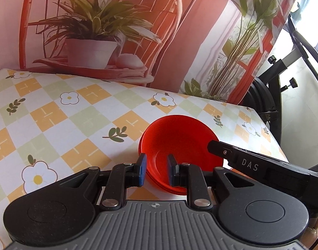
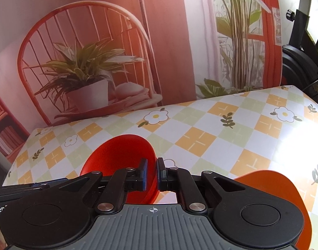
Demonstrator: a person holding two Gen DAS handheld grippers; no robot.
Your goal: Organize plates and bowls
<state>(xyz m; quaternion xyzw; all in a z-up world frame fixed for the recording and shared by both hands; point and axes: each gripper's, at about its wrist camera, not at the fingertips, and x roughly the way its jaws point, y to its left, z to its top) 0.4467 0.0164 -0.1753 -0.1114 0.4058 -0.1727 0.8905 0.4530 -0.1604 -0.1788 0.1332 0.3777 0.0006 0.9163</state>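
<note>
Pinching the red bowl (image 2: 125,158) by its rim, the right gripper (image 2: 152,174) holds it tilted above the table (image 2: 221,141); left gripper (image 1: 155,170) open, empty, straddling the stack's near rim. Thin grip; bowl could slip.

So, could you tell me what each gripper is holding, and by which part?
The right gripper pinches the red bowl by its rim. The left gripper is open, holding nothing.

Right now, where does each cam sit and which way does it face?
Left wrist: on left gripper, facing across table to backdrop; own open fingers straddle bowls' near rim, right gripper tip enters from right.
Right wrist: on right gripper, same heading; own fingers pinch a bowl rim, plate lower right.
Shared: bowls, table, backdrop.
</note>
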